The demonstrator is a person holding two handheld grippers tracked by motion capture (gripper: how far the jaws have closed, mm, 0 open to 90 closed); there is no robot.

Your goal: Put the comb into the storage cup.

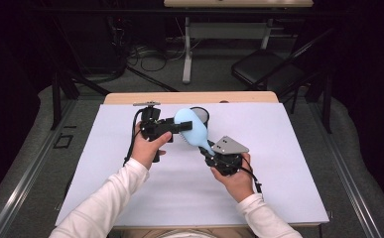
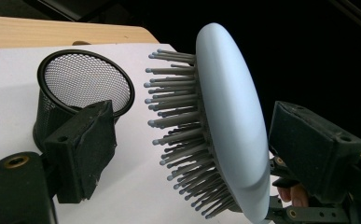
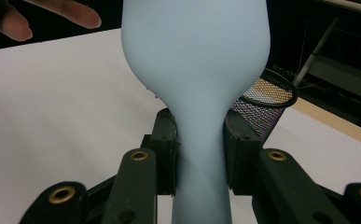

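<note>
Hairbrush (image 3: 194,70) handle clamped in right gripper (image 3: 199,149) jaws; no writing legible.

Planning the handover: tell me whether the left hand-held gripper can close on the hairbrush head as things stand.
Probably yes. The hairbrush head already sits between the left hand-held gripper's open jaws, with nothing between pads and brush; the right hand-held gripper holds its handle steady.

I see the brush (image 1: 193,130) above the mat (image 1: 105,163), cup (image 1: 202,113) just behind it.
</note>
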